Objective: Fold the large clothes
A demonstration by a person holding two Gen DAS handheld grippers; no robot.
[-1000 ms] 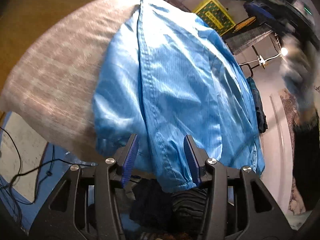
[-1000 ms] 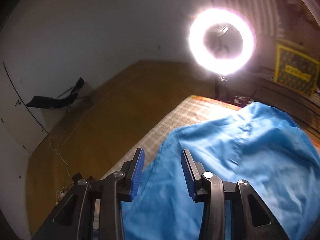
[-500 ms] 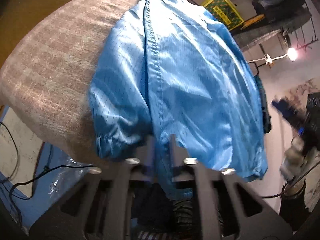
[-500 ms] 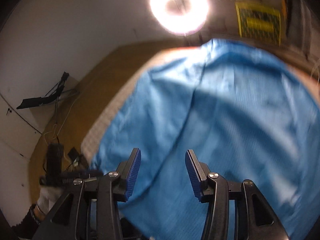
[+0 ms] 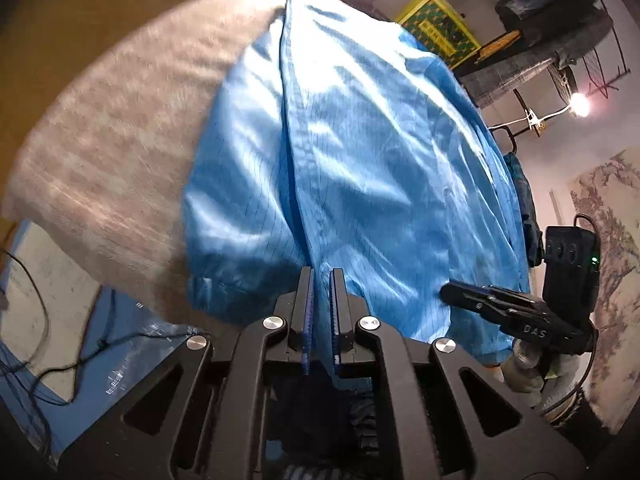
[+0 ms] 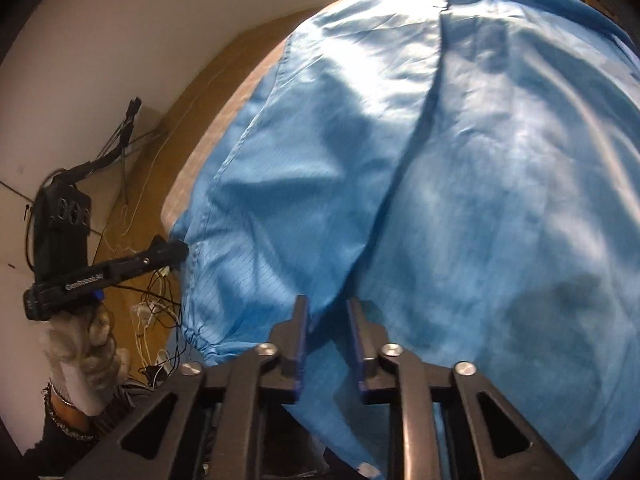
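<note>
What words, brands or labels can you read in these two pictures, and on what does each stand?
"DAS": on the side of the right gripper.
"GenRobot.AI": on the side of the left gripper, small but readable.
Print on the yellow crate: too blurred to read.

Large blue thin-fabric garment (image 5: 360, 168) lies spread on the grey woven-cloth surface (image 5: 104, 152), near hem overhanging the near edge. Left gripper (image 5: 320, 304) at near-left hem; right gripper (image 6: 326, 334) at near-right hem.
</note>
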